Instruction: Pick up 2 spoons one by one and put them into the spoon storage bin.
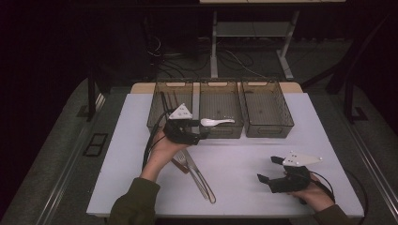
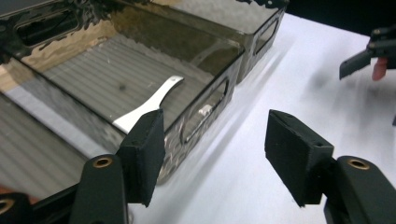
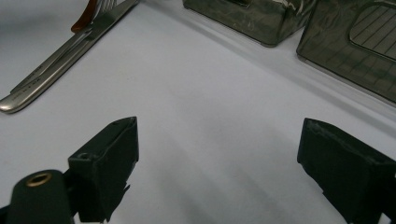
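No lettering reads; both tongs, left (image 2: 215, 154) and right (image 3: 219, 168), gape empty, white spoon (image 2: 147, 105) lies in the middle bin (image 2: 205, 100).

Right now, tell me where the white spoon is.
In the high view the white spoon lies in the middle bin of the three, near its front wall, just right of the left gripper. The left gripper view shows it on the bin's ribbed floor.

A white spoon (image 1: 217, 122) lies in the middle bin (image 1: 220, 93), one of three smoky see-through bins in a row at the table's twelve o'clock side. It rests flat on the ribbed floor near the bin's six o'clock wall, with its bowl toward nine o'clock and its handle toward three. In the left gripper view the spoon (image 2: 148, 104) lies free, touching neither jaw.
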`<act>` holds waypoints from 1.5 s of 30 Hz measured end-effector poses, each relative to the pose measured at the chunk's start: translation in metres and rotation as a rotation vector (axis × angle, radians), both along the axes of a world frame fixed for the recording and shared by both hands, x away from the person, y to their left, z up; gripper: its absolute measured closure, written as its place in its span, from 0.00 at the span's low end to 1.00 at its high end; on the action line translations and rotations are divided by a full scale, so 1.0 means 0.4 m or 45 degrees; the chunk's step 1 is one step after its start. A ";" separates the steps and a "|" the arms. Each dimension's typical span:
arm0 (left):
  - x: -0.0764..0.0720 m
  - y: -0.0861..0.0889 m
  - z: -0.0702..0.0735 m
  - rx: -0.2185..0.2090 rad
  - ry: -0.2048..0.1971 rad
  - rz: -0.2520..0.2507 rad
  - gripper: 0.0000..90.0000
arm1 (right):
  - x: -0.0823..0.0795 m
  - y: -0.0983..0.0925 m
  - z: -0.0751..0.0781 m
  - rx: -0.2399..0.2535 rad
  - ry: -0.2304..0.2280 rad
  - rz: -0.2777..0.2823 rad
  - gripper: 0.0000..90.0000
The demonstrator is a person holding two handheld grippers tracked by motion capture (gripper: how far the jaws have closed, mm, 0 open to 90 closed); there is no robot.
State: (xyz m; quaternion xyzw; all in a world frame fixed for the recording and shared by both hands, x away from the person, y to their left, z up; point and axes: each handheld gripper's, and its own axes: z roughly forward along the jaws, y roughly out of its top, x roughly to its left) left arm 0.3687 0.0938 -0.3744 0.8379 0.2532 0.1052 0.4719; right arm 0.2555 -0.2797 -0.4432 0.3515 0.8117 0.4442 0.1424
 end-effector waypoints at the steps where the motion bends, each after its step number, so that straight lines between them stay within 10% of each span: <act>1: -0.005 0.007 -0.001 -0.002 -0.002 0.003 0.41 | -0.001 0.000 0.000 0.001 0.007 -0.003 0.14; 15: -0.054 0.175 -0.043 0.080 -0.003 0.149 0.74 | 0.000 -0.003 0.001 0.002 -0.007 -0.006 0.14; 23: -0.019 0.220 -0.092 0.252 0.065 0.228 0.99 | 0.000 -0.001 0.000 -0.005 -0.001 -0.007 0.14; 34: 0.026 0.222 -0.150 0.430 0.109 0.292 0.99 | 0.001 -0.001 -0.001 -0.007 -0.001 -0.006 0.14; 45: 0.007 0.251 -0.149 0.498 0.133 0.323 0.99 | 0.001 -0.003 0.000 -0.002 -0.006 -0.007 0.14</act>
